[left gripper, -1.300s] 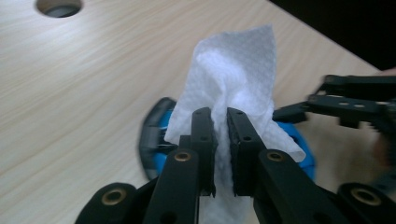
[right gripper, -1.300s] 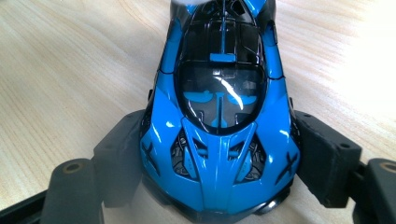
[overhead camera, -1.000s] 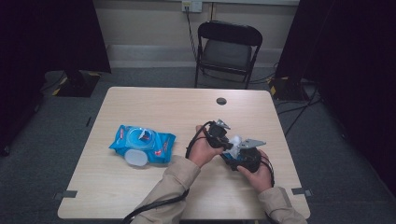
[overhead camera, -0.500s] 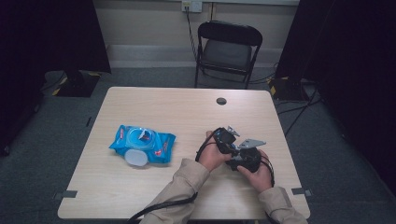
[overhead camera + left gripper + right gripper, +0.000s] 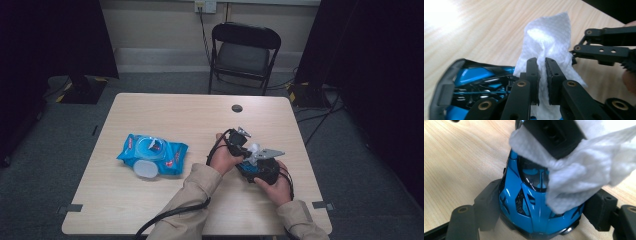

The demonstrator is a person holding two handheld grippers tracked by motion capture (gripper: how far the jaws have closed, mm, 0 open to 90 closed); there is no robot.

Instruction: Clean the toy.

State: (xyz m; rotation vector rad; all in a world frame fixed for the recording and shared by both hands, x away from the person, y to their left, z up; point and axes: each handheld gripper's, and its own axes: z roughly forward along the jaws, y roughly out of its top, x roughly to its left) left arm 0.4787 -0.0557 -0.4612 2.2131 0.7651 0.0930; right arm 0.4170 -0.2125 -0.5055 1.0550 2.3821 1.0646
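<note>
Left gripper (image 5: pixel 542 82) is clamped on one white wet wipe (image 5: pixel 550 37), jaws nearly together with the fabric pinched between the pads; the wipe bunches up above them in the centre of the left gripper view. Right gripper (image 5: pixel 541 212) has its jaws spread wide and pressed on both flanks of one blue toy car (image 5: pixel 529 197), bottom centre of the right gripper view, nose toward the camera. The wipe (image 5: pixel 579 177) drapes over the car's windscreen and right side, upper right of that view.

In the high view both hands sit lower right of centre on the table (image 5: pixel 200 115): left gripper (image 5: pixel 239 140), right gripper (image 5: pixel 260 167), car between them, resting on or just off the tabletop – can't tell which.

Risks, as I judge them:
- Wipe is held by a small pinch only; a hard drag across the bodywork could pull it out of the pads.
- The car's glossy flanks could skid in the jaws, so downward wiping force may twist or pop it out.
- Loose wipe folds may snag on the car's vents or mirrors.

Counts: two grippers, one wipe in use, one car. Farther left on the table, one blue wipes pack (image 5: pixel 152 155) with its lid flipped open, well apart from the hands. One dark round grommet (image 5: pixel 237 108) near the far edge. Beyond the table, one black folding chair (image 5: pixel 244 55).
</note>
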